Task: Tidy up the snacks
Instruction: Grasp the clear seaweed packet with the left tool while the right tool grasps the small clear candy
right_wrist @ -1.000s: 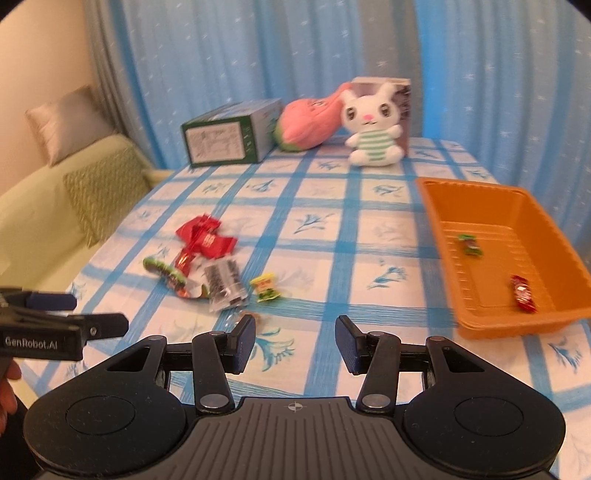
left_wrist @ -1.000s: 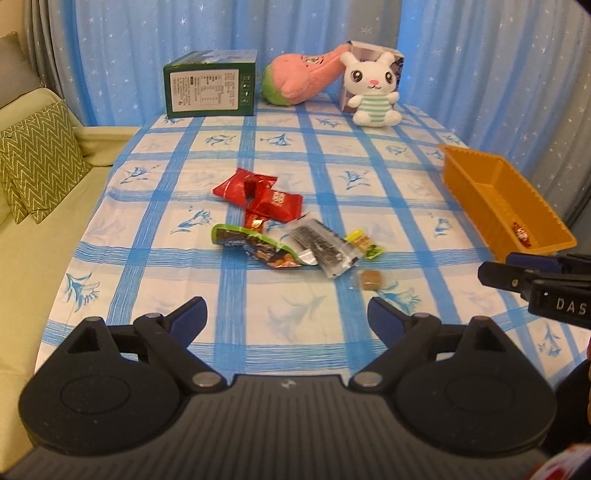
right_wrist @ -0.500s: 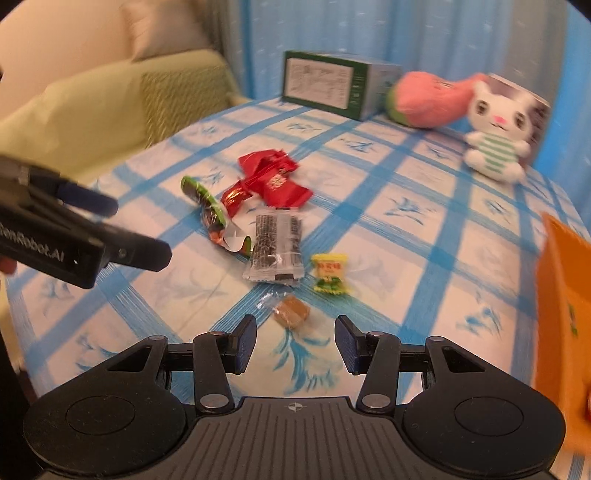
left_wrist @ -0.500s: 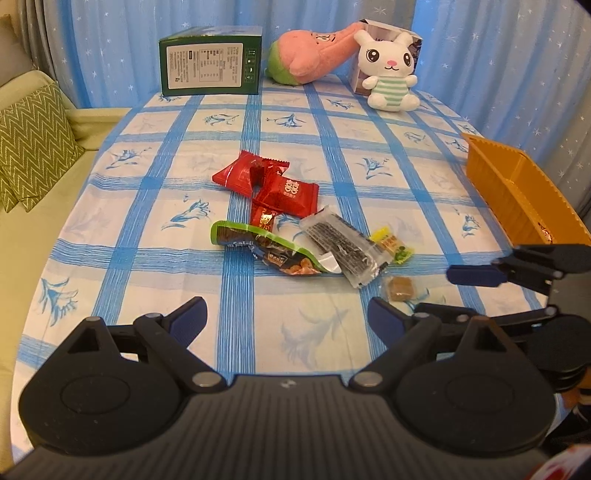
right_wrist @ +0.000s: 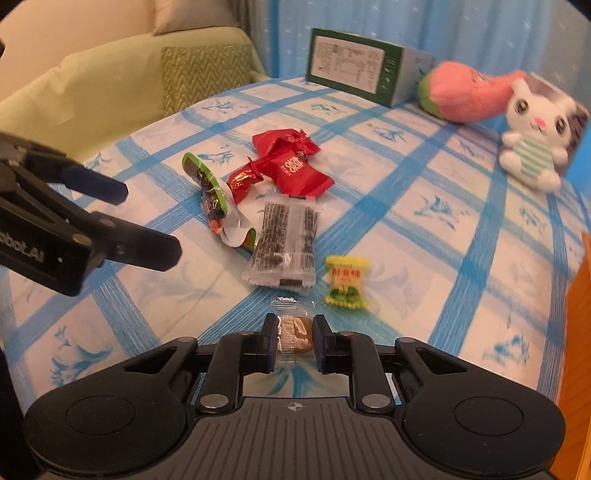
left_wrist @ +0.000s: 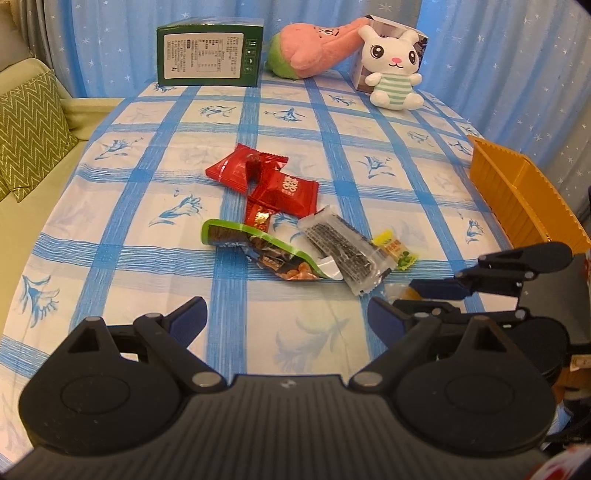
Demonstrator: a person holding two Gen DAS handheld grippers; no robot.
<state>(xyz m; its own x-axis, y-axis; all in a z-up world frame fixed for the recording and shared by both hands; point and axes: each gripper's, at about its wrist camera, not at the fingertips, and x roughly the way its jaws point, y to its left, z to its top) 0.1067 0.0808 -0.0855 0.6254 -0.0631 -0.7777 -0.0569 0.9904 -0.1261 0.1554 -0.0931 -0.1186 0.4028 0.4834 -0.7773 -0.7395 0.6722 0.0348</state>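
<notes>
Between our right gripper (right_wrist: 295,336) fingers sits a small brown candy in clear wrap (right_wrist: 295,334), at the near edge of the snack pile on the blue-check tablecloth (right_wrist: 424,206). Jaws are down to a narrow gap w/ both pads against the wrapper, so we're clamped on it. In the left wrist view the same gripper shows at near right, side-on, blue tips covering most of the candy.

Our left gripper (left_wrist: 286,317) hangs wide open, nothing btwn its fingers, over bare cloth near the pile.

Just beyond the candy, slightly right: a yellow-green candy pack (right_wrist: 347,282). Left of that, nearly touching, a clear pack of dark seeded bars (right_wrist: 286,245). Further left, a green-rimmed snack pouch (right_wrist: 210,192) lies partly crumpled, silver inside showing. Beyond these, red packets (right_wrist: 291,162) bunched together, w/ a small red-gold candy (right_wrist: 242,179) at their near left side.

At the right edge: an orange tray (left_wrist: 524,195), well apart from the pile; we can't tell its contents from here.

Far end of the table: a green box (left_wrist: 210,51) at left, a pink-green plush (left_wrist: 314,51) mid, a white bunny plush (left_wrist: 393,70) at right leaning on a small box (left_wrist: 391,29). Blue starred curtains (left_wrist: 498,55) behind. Left of the table: a pale green sofa (right_wrist: 92,92) w/ a zigzag cushion (left_wrist: 29,125).
</notes>
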